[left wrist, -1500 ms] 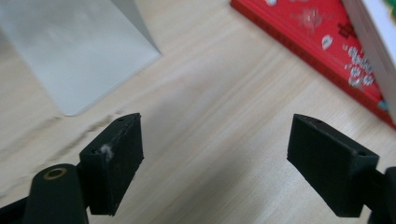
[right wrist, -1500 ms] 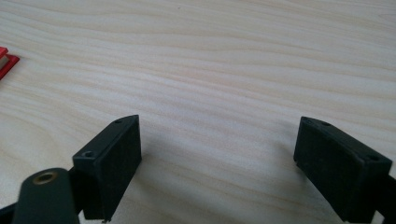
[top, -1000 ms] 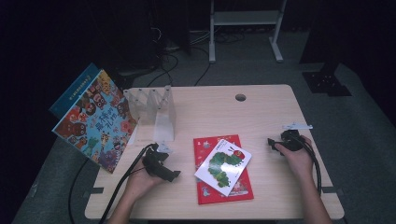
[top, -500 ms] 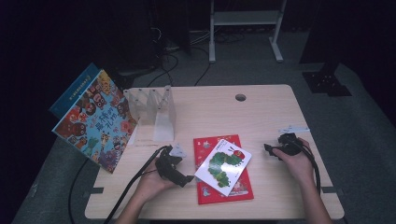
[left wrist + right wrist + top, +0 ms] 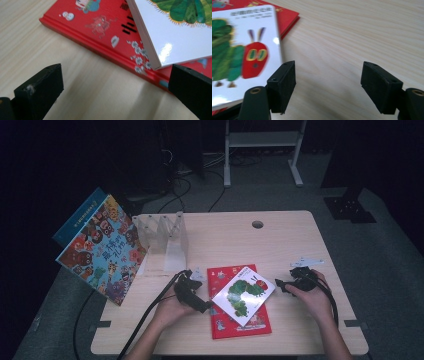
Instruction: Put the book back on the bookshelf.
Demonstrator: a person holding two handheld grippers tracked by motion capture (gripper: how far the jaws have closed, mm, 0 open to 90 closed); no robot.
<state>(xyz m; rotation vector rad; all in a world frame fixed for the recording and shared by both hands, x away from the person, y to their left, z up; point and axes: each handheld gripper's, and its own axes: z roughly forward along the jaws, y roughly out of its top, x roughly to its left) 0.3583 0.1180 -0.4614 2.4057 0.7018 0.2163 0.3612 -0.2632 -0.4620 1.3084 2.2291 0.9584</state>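
Observation:
A white caterpillar book [image 5: 243,295] lies askew on top of a red book [image 5: 227,327] near the table's front middle. My left gripper [image 5: 206,308] is open at the red book's left edge; in the left gripper view its jaws stand wide apart before the red book [image 5: 100,27] and a corner of the white book [image 5: 175,30]. My right gripper [image 5: 280,284] is open just right of the white book; in the right gripper view the caterpillar cover [image 5: 242,55] lies beside the left jaw, with nothing between the jaws.
A clear acrylic book stand [image 5: 165,237] sits at the back left. A colourful picture book [image 5: 102,250] leans at the table's left edge with a blue book [image 5: 80,215] behind it. A cable hole [image 5: 257,224] is at the back. A small white label [image 5: 306,262] lies near my right hand.
My left gripper has moved right, up to the red book's left edge. My right gripper has shifted left toward the white book.

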